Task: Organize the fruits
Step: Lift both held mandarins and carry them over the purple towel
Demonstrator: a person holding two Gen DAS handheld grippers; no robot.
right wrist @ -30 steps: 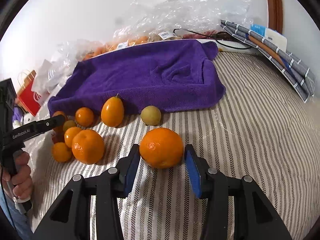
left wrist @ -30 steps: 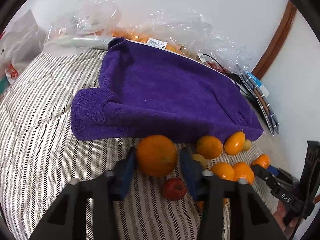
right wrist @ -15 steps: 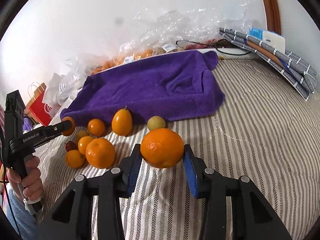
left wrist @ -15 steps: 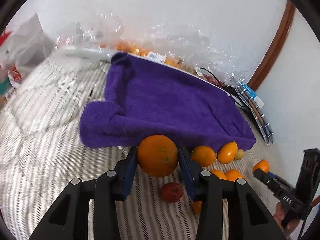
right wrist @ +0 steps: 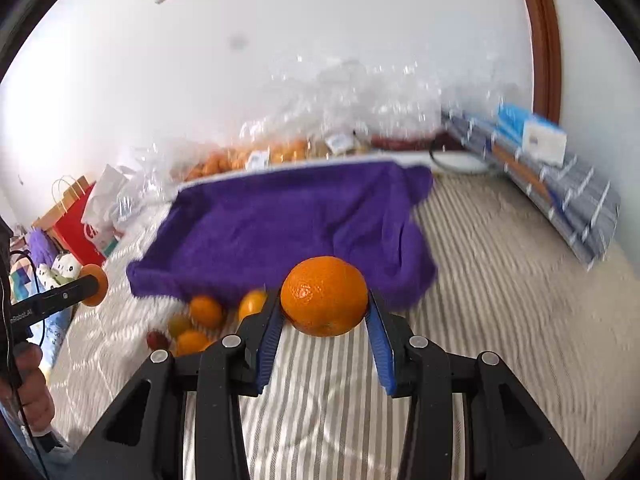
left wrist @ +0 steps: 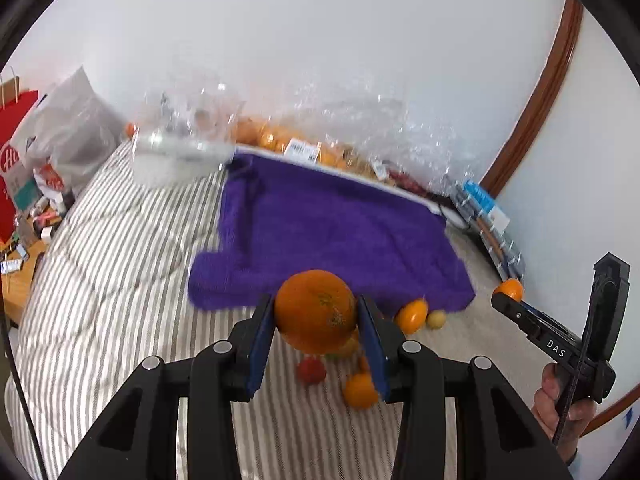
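My left claw [left wrist: 316, 322] squeezes big orange [left wrist: 316, 310], up off striped bed [left wrist: 104, 280]. My right claw [right wrist: 324, 320] squeezes other orange [right wrist: 324, 296], up too. Purple towel [left wrist: 336, 240] bare, no fruit on it yet. Small fruits [right wrist: 204, 312] wait by its near edge. Job just starting, I think. Oranges round, no long side; right one's dimple faces me.

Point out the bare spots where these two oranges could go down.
The purple towel is bare across its whole top. The striped bedding between the towel and the folded grey cloth is also free. It is crowded at the towel's near edge, where loose fruit clusters.
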